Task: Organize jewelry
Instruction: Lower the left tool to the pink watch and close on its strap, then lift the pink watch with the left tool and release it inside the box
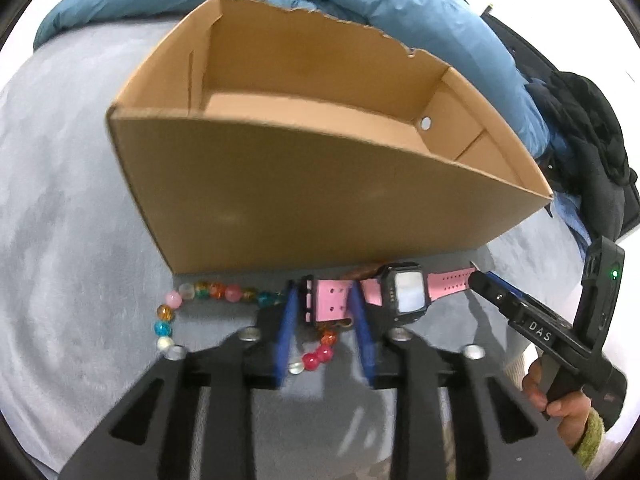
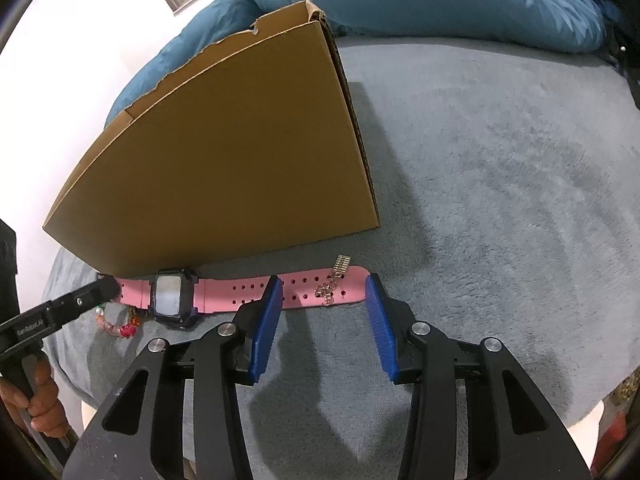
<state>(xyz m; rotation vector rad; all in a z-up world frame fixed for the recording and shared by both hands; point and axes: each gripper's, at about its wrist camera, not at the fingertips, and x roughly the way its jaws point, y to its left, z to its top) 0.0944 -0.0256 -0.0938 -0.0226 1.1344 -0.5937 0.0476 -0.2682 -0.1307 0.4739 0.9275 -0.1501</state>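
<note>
Cardboard box (image 1: pixel 320 200) beyond both jaws holds nothing yet, so no sorting done. Left gripper (image 1: pixel 325 308) narrowed to pinch the pink watch (image 1: pixel 404 296) by its buckle-end strap; right gripper (image 2: pixel 324 300) spread, straddling the other strap end without pressing. Still loose: bead bracelet (image 1: pixel 208 292) left of and under the left jaws, small chain (image 2: pixel 328 290) between the right ones

Pink strap, bright beads on grey

A watch (image 2: pixel 176 298) with pink perforated strap and black case lies by a plain brown box (image 1: pixel 320 200). Beads (image 1: pixel 208 292) show orange, teal, pink, red, clear. Blanket (image 2: pixel 500 200) grey; duvet (image 2: pixel 420 0) blue.
</note>
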